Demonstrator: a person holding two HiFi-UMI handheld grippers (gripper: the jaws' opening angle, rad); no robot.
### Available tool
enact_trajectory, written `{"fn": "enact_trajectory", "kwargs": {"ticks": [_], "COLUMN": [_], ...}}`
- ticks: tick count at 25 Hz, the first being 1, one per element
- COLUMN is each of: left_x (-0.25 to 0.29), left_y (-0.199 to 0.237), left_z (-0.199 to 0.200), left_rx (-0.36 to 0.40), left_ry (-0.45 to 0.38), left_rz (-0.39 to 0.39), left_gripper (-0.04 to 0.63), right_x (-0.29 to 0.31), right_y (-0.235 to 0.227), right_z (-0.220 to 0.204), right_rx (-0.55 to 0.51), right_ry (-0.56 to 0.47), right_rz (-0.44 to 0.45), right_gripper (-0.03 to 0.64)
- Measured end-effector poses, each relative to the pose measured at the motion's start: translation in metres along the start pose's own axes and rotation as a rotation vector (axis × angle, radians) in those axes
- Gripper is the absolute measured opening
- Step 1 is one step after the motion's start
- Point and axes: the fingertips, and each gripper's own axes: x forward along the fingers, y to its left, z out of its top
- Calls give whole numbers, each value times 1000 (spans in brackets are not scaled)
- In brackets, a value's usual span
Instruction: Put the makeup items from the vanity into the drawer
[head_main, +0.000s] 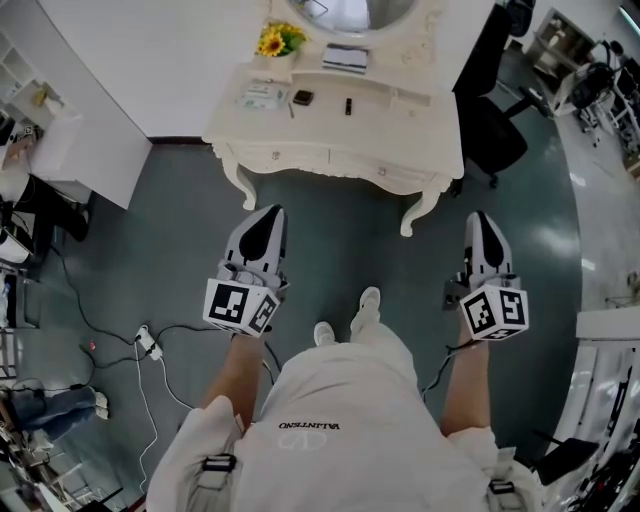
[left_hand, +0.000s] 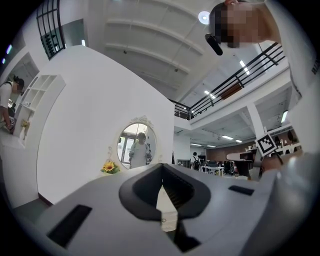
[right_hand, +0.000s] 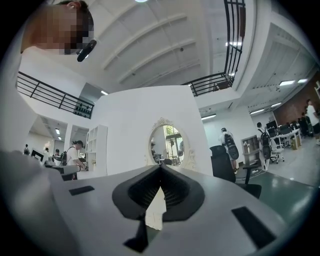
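Note:
The cream vanity (head_main: 420, 120) stands ahead of me, drawers (head_main: 290, 157) closed. On its top lie a small dark compact (head_main: 302, 98), a dark tube (head_main: 348, 105), a thin pencil (head_main: 291, 110) and a pale packet (head_main: 262, 96). My left gripper (head_main: 268, 212) and right gripper (head_main: 480, 218) hang over the floor short of the vanity, both shut and empty. The left gripper view shows its jaws (left_hand: 162, 166) meeting below the oval mirror (left_hand: 137, 145). The right gripper (right_hand: 160, 167) also has its jaws together.
A sunflower pot (head_main: 277, 40) and a striped box (head_main: 345, 58) sit at the vanity's back. A black office chair (head_main: 495, 130) stands at its right, a white cabinet (head_main: 75, 140) at its left. Cables and a power strip (head_main: 147, 343) lie on the floor.

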Motion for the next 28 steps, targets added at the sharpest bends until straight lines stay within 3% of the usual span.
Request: {"fn": "enact_trajectory", "kwargs": {"ticks": [9, 28], "left_x": [49, 216], "left_y": [-5, -33], "left_z": [-6, -23], "left_rx": [7, 38], "left_ry": [28, 40], "left_rz": [12, 35], "left_gripper": [2, 2], "right_x": [49, 174], "right_y": [-29, -139], "right_z": [-4, -3], "right_rx": [31, 70], "right_ry": [3, 17], "right_rz": [42, 154], "right_gripper": [11, 11]}}
